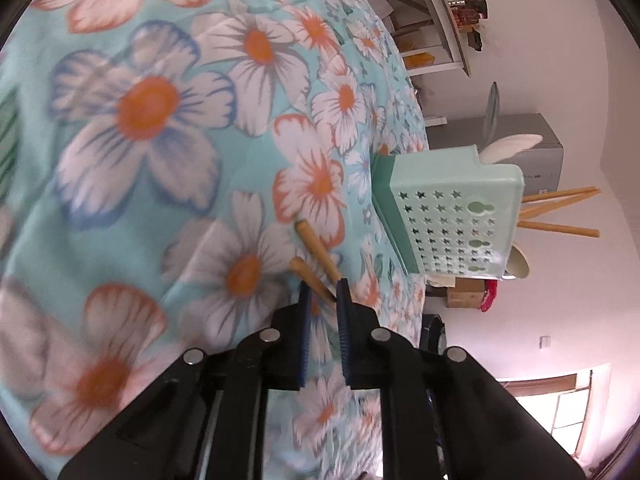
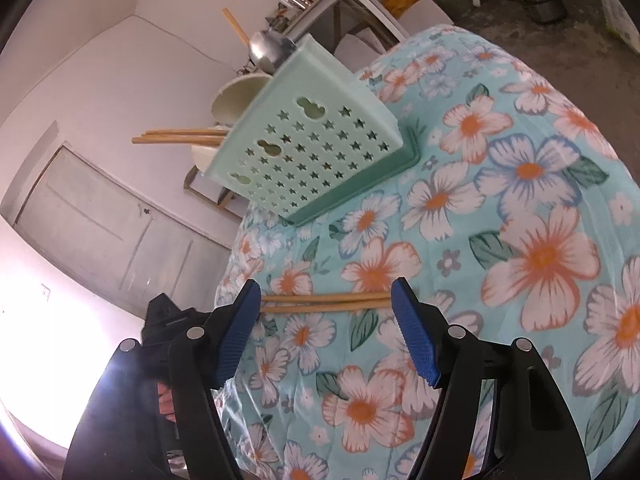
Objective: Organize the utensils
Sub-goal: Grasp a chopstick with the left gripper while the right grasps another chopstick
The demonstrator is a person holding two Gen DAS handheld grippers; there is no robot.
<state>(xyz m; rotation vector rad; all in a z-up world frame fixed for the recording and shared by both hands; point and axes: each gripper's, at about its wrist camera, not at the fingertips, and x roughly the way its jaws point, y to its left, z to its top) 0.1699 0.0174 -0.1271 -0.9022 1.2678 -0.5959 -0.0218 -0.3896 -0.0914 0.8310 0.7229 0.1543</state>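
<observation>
The left gripper (image 1: 323, 286) has its fingers nearly closed around the near ends of two wooden chopsticks (image 1: 316, 254) lying on the flowered bench cloth (image 1: 160, 128). To their right stands the pale green perforated utensil holder (image 1: 452, 220), with more chopsticks inside. The right gripper (image 2: 325, 294) stands open, the chopsticks lying crosswise between its fingertips.
</observation>
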